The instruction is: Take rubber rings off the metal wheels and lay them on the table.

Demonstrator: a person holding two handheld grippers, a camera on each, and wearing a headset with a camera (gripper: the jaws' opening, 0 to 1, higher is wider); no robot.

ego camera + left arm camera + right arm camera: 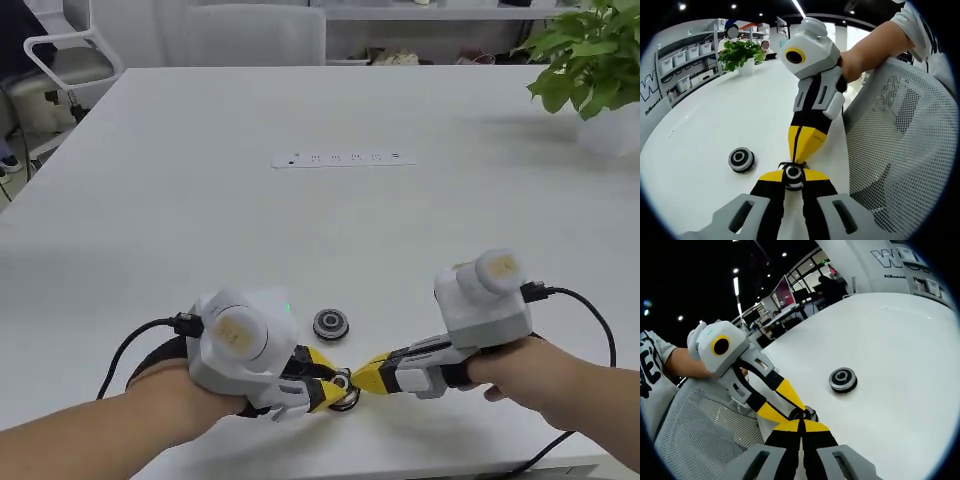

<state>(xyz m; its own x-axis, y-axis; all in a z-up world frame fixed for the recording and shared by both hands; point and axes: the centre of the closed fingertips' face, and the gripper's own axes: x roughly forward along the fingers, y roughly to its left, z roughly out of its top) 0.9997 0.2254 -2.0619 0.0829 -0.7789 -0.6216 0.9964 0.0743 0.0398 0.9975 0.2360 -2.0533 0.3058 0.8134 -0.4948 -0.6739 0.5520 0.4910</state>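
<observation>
A small metal wheel [344, 388] with a black rubber ring is held just above the white table's [300, 230] near edge. My left gripper [337, 386] is shut on this wheel [793, 175], yellow tips on both sides of it. My right gripper [357, 381] comes in from the right, its jaws closed together on the ring's edge [790, 164] at the wheel's rim. In the right gripper view its tips [801, 422] meet the wheel [809, 414]. A second wheel [331, 323] with its ring on lies flat on the table just beyond both grippers.
A white power strip [343, 158] lies mid-table. A potted plant [590, 60] stands at the far right corner and an office chair [60, 60] at the far left. A mesh chair back [900, 140] sits close behind the table's near edge.
</observation>
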